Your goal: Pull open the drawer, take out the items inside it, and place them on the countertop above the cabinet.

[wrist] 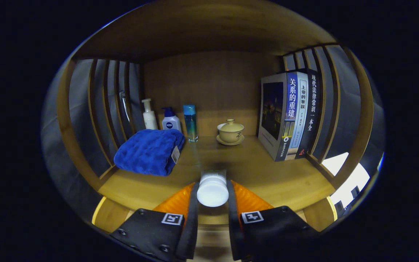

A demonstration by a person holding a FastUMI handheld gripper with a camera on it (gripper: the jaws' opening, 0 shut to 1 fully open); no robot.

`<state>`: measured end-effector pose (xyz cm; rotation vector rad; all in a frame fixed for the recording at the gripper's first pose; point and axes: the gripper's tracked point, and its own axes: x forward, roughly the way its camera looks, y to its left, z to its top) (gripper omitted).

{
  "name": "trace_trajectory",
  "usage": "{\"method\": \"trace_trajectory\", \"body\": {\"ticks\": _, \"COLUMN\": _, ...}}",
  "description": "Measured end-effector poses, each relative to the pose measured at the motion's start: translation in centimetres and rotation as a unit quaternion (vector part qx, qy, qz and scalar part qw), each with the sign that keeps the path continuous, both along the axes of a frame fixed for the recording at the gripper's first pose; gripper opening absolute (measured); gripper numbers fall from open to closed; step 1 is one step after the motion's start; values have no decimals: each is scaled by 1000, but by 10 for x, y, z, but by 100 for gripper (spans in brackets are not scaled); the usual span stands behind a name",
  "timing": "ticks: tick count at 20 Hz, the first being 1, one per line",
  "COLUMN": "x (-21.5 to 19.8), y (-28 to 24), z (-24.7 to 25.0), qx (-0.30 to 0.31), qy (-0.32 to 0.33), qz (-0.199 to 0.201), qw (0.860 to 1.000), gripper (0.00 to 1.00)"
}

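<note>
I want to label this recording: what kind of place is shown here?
Probably a home-style wooden shelf nook: toiletry bottles, a folded blue towel and upright books. The tool is shut on a white bottle.

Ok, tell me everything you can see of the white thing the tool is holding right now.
The white container looks like a small plastic tube or bottle lying lengthwise between the fingers, its round, smooth white end facing the camera. A ribbed or stepped band sits behind that end; the far part is blurred. The tool presses on it from both sides, just over the front of the wooden countertop. Whether it rests on the wood is unclear.
</note>
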<state>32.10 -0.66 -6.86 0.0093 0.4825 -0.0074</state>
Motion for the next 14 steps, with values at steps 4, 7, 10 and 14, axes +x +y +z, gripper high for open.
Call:
{"method": "trace_trajectory", "body": {"ticks": 4, "x": 5, "y": -1, "z": 0, "qx": -5, "qy": -11, "qz": -4, "qw": 1000, "gripper": 58}}
{"method": "trace_trajectory", "body": {"ticks": 7, "x": -1, "y": -2, "z": 10, "qx": -9, "qy": -17, "qz": -3, "qw": 1000, "gripper": 79}}
{"method": "trace_trajectory", "body": {"ticks": 10, "x": -7, "y": -2, "z": 30, "qx": -13, "qy": -41, "qz": -1, "qw": 999, "gripper": 100}}
{"method": "trace_trajectory", "body": {"ticks": 14, "x": -39, "y": 6, "z": 61, "qx": -10, "qy": -71, "qz": 17, "qw": 997, "gripper": 100}}
